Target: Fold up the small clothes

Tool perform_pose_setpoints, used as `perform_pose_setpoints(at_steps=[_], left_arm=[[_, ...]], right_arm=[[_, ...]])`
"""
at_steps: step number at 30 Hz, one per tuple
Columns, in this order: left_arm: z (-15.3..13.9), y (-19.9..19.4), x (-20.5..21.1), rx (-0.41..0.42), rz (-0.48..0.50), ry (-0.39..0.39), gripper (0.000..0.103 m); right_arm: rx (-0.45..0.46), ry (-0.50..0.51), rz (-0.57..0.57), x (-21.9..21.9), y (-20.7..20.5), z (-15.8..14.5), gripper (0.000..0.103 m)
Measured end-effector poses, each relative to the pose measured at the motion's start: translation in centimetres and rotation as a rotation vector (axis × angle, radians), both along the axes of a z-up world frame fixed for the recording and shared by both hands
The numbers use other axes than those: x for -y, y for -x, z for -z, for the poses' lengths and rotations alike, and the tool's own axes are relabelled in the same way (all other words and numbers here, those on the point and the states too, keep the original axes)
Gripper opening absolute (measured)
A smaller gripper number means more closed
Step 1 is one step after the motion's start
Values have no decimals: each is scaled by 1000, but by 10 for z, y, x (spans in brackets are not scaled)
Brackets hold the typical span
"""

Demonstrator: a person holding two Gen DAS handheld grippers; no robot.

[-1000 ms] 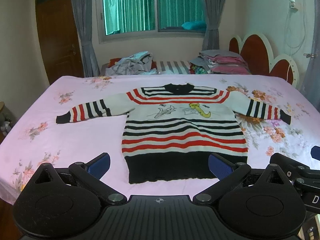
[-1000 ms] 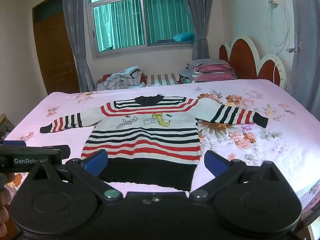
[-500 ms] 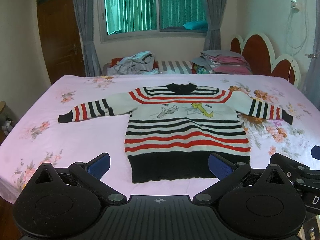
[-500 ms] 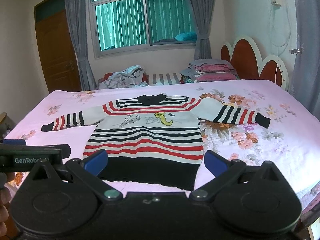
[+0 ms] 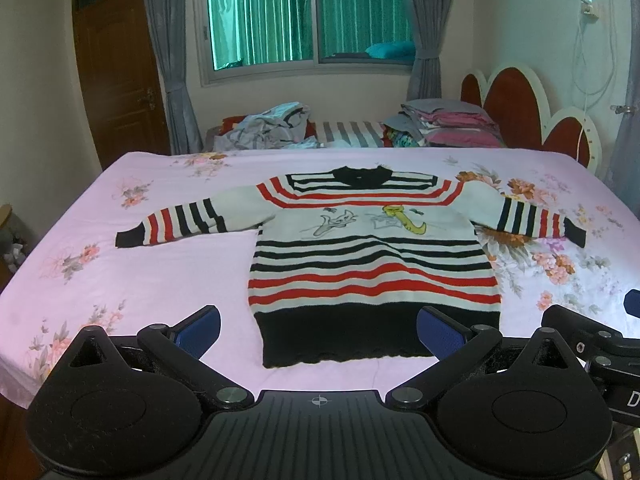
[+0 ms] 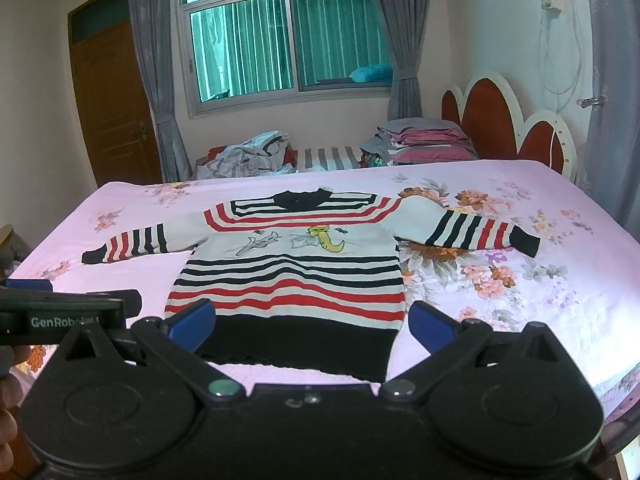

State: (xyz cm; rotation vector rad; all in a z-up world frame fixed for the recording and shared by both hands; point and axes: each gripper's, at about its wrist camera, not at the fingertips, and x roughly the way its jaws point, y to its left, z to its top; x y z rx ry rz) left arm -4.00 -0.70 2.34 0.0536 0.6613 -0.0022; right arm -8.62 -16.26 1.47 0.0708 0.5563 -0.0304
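The sweater [image 5: 372, 256] lies flat on the bed [image 5: 160, 264], sleeves out. Left hand-held gripper [image 5: 318, 326] and right hand-held gripper [image 6: 312, 322] hover near its hem, both spread, holding nothing.

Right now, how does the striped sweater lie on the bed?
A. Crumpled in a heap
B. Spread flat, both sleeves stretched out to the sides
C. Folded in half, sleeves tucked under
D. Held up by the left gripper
B: the striped sweater lies flat on the bed with each sleeve stretched outward, and no gripper touches it.
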Motion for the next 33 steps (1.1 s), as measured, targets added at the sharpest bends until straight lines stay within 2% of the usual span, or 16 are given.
perform_pose_setpoints(at_steps=[33], left_arm=[[6, -11, -2, -15, -6, -6, 103]], right_arm=[[-6, 7, 7, 4, -5, 5, 103]])
